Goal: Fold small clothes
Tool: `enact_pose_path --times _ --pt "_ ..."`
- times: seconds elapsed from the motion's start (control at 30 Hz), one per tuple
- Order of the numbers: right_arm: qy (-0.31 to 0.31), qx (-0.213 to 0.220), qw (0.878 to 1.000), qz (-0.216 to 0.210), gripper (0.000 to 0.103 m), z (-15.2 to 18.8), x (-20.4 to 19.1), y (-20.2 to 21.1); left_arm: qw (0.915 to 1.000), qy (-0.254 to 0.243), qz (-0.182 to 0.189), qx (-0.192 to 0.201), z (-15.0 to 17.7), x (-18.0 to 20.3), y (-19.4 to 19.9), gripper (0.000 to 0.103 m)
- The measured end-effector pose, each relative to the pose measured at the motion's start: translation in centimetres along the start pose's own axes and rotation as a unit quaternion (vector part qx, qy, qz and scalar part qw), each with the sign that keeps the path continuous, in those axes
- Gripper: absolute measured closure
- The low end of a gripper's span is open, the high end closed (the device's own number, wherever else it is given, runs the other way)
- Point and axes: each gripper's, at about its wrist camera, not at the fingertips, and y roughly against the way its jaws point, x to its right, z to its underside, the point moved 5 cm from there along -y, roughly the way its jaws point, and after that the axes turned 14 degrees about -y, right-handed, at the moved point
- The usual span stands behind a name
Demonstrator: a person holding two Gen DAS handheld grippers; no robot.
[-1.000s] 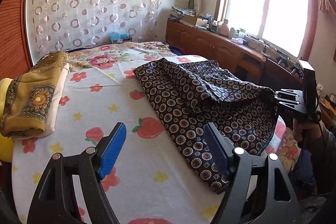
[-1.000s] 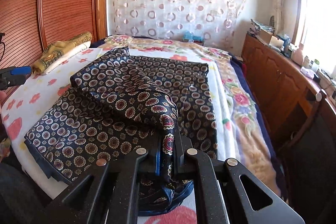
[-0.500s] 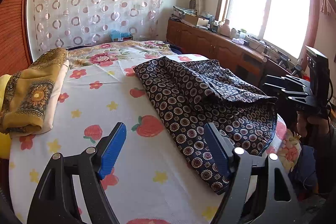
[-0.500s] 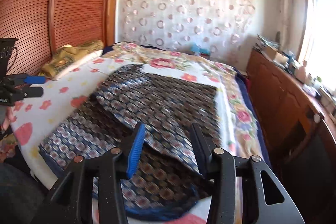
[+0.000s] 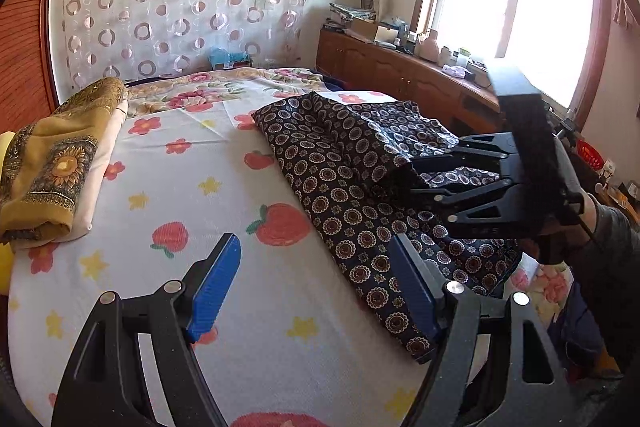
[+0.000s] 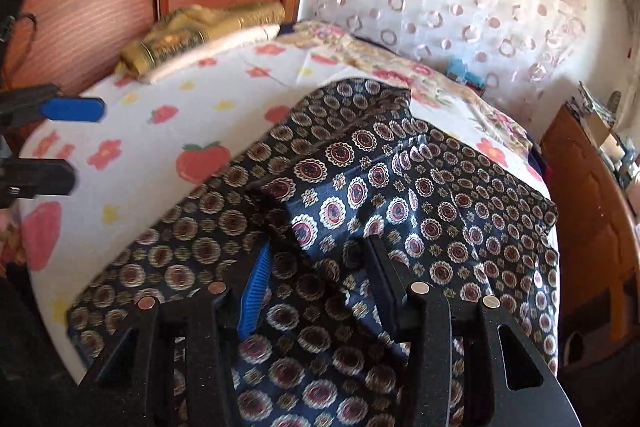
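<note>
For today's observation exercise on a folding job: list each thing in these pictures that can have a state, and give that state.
Dark patterned garment: lying on the bed, partly folded, rumpled.
Left gripper: open, empty, above the sheet.
Right gripper: open over the garment, gripping nothing.
Mustard cloth: folded, on a pillow.
Bedsheet: spread flat.
Window: bright with daylight.

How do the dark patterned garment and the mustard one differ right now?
The dark garment lies spread and rumpled, half-folded, mid-bed; the mustard garment is a compact folded bundle at the bed's far side. The dark one carries small repeating medallions; the mustard one a large sunflower motif. The open right gripper hovers over the dark one. Both rest on the bedsheet.
</note>
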Motion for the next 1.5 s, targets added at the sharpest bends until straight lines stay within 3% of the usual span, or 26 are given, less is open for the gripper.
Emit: enact_pose_path --times 0.27,0.3,0.4,0.5,0.7,0.9,1.0,1.03,1.17,1.37,1.5 --pt "0.029 -0.023 0.999 0.005 0.056 -0.7 0.1 -2.7 1.0 -0.001 0.005 -0.003 0.0 0.2 -0.3 0.026" --pt "0.036 -0.017 0.999 0.009 0.069 -0.8 0.1 -2.7 1.0 -0.002 0.005 -0.004 0.0 0.2 -0.3 0.026" --pt "0.044 -0.008 0.999 0.028 0.093 -0.9 0.7 -2.7 1.0 -0.005 0.006 -0.005 0.1 0.5 -0.3 0.026" --pt "0.029 0.011 0.999 0.027 0.094 -1.3 1.8 -1.8 0.9999 -0.006 0.009 -0.007 0.3 0.8 -0.6 0.026" --pt "-0.024 0.043 0.997 0.058 0.095 -3.8 6.9 0.4 0.9998 -0.007 0.013 -0.013 0.6 1.3 -0.9 0.026" --pt "-0.104 0.056 0.985 0.127 0.094 -6.8 14.1 -0.2 0.9998 -0.007 0.013 -0.013 0.6 1.3 -0.9 0.026" --pt "-0.171 0.057 0.974 0.138 0.079 -7.4 17.3 -0.5 0.9998 -0.005 0.014 -0.013 0.7 1.4 -0.9 0.026" --pt "-0.187 0.059 0.971 0.138 0.079 -7.4 18.1 -0.5 0.9998 -0.005 0.014 -0.013 0.7 1.4 -0.9 0.026" --pt "-0.202 0.061 0.967 0.145 0.07 -7.4 18.9 -0.6 0.9997 -0.006 0.016 -0.016 0.8 1.5 -1.1 0.026" --pt "-0.188 0.055 0.973 0.125 0.07 -7.1 17.5 -0.9 0.9996 -0.008 0.02 -0.019 0.7 1.8 -1.5 0.026" --pt "-0.204 0.038 0.972 0.108 0.066 -7.7 18.8 -1.5 0.9995 -0.018 0.021 -0.016 -0.3 1.8 -1.8 0.026"
